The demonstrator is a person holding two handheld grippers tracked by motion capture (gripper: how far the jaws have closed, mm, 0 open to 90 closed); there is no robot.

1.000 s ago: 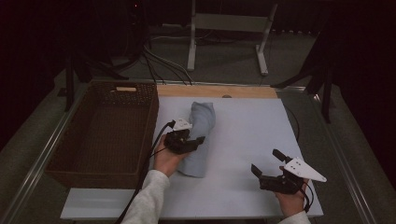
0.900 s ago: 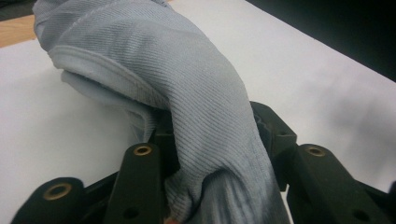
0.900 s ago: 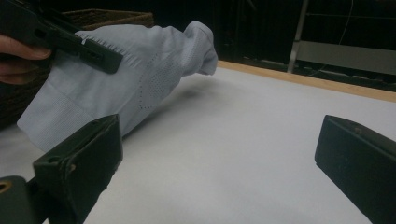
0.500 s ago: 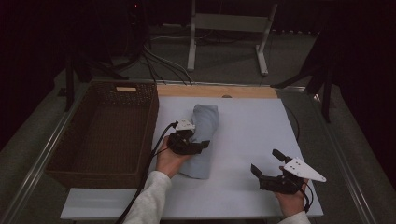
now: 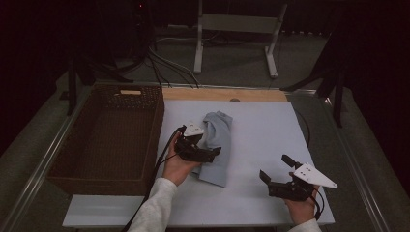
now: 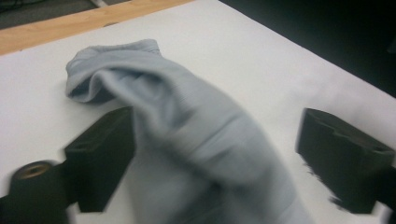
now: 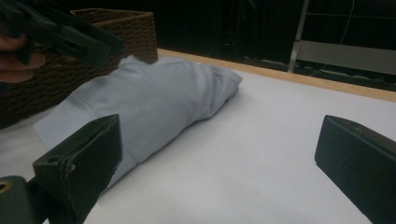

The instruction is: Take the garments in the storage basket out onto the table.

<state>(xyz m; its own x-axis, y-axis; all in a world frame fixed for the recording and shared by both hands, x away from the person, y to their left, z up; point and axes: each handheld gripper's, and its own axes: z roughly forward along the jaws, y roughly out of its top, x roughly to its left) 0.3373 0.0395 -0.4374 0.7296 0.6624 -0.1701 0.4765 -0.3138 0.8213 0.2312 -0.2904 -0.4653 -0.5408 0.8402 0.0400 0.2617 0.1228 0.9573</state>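
A folded light blue-grey cloth (image 5: 218, 137) lies on the white table top (image 5: 261, 125), just right of the basket. My left gripper (image 5: 212, 152) is low over the cloth's near half, held by a hand in a white sleeve. Its jaws have just been opening. In the left gripper view the cloth (image 6: 187, 116) runs up between the jaws of the left gripper (image 6: 215, 135); the right jaw stands apart from it. My right gripper (image 5: 274, 166) is open near the front right of the table. In the right gripper view, the right gripper (image 7: 224, 140) has bare table between its jaws and the cloth (image 7: 154, 98) lies ahead to the left.
A brown wicker basket (image 5: 155, 140) stands at the left of the table, its inside dark. A wooden strip (image 5: 222, 94) edges the table's far side. Behind it are a metal stand (image 5: 237, 29) and cables on the floor.
The left gripper's jaws have spread wider over the cloth and the hand has shifted slightly. The right gripper has stayed where it was.
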